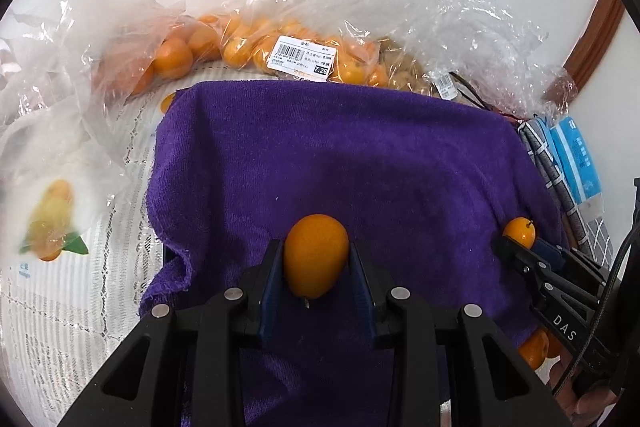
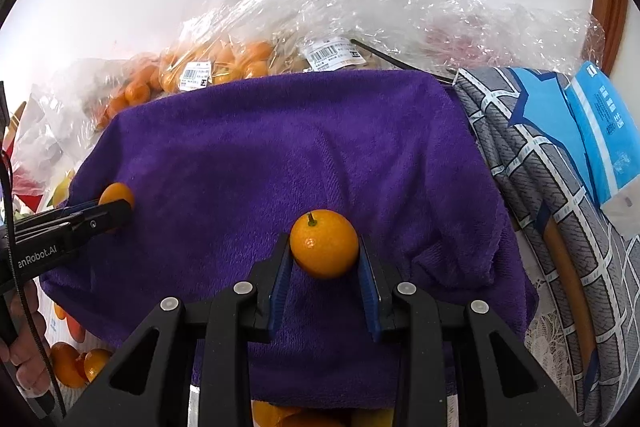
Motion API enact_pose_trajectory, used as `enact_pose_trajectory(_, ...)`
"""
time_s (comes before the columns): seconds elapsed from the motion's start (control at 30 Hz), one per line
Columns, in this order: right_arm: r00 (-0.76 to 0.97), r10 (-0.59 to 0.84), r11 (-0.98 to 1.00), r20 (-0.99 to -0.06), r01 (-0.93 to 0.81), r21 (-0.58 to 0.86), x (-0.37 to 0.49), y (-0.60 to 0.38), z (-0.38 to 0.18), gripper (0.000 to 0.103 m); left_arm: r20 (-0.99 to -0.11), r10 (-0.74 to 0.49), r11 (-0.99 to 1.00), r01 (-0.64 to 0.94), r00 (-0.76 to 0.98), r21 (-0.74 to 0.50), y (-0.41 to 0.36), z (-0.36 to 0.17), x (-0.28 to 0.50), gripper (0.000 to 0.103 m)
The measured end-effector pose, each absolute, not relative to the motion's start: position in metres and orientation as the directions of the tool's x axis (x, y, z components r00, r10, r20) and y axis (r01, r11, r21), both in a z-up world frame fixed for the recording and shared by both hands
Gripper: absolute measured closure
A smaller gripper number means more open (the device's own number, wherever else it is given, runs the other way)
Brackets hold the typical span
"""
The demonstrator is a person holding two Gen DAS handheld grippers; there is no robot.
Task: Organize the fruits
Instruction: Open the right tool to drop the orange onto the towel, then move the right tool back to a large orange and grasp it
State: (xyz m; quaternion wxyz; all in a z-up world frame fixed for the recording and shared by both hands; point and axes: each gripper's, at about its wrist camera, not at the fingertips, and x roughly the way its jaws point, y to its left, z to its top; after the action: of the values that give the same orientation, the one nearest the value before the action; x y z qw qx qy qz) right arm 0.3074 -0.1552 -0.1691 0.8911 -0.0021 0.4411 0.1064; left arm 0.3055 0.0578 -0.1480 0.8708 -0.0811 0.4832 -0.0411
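— What does the left hand-held gripper [image 1: 316,259] have?
— Its blue pads are clamped on the two sides of an oval kumquat [image 1: 316,255], held over the purple towel [image 1: 340,155]. The fruit's long axis runs along the fingers, with the stem end pointing back toward the camera and the rounded end pointing away.
— And the right hand-held gripper [image 2: 324,259]?
— Clamped as well, on a rounder kumquat [image 2: 324,243]. Its stem points up and away from the camera, and it shows no clear long axis.
— Where are the two relative to each other?
— Side by side above the same towel, well apart; each shows at the edge of the other's view.
— What lies further out?
— Past the towel's far edge are clear plastic bags [image 1: 288,47] of more kumquats with price labels. To the right lies a grey patterned cloth [image 2: 532,163] with a blue packet [image 2: 600,131] on it. A few loose fruits [image 2: 76,363] sit by the towel's near edge on the desk [image 1: 60,315].
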Motion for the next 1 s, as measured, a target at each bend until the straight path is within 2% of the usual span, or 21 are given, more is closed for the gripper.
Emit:
enact_pose_trajectory(0.1, 0.585, 0.201, 0.974, -0.786, -0.202, 0.100, 0.306, -0.155, -0.167, 0.064, -0.844, -0.144, 0.985, -0.009, 0.516, -0.173, 0.057, -0.140, 0.302, 0.069)
enact_pose_trajectory(0.17, 0.593, 0.213, 0.971, -0.777, -0.214, 0.103, 0.302, -0.154, -0.162, 0.055, -0.839, -0.154, 0.984, 0.007, 0.522, -0.176, 0.057, -0.131, 0.295, 0.056)
enact_pose_trajectory(0.2, 0.596, 0.211, 0.971, -0.774, -0.216, 0.098, 0.300, -0.153, -0.159, 0.048, -0.833, -0.151, 0.985, 0.010, 0.532, -0.173, 0.057, -0.126, 0.291, 0.056)
enact_pose_trajectory(0.37, 0.623, 0.195, 0.974, -0.757, -0.216, 0.073, 0.281, -0.153, -0.137, 0.038, -0.821, -0.130, 0.988, 0.007, 0.556, -0.152, 0.059, -0.107, 0.266, 0.054)
enact_pose_trajectory(0.63, 0.715, 0.158, 0.981, -0.681, -0.195, 0.023, 0.213, -0.166, -0.099, 0.038, -0.757, -0.113, 0.991, 0.022, 0.643, -0.130, 0.053, -0.074, 0.202, 0.054)
enact_pose_trajectory(0.87, 0.718, 0.163, 0.985, -0.676, -0.154, 0.074, 0.165, -0.195, -0.090, 0.038, -0.704, -0.078, 0.995, 0.012, 0.706, -0.098, 0.046, -0.064, 0.148, 0.055)
enact_pose_trajectory(1.0, 0.721, 0.144, 0.986, -0.678, -0.161, 0.037, 0.140, -0.203, -0.090, 0.038, -0.687, -0.087, 0.994, 0.013, 0.722, -0.113, 0.044, -0.063, 0.126, 0.055)
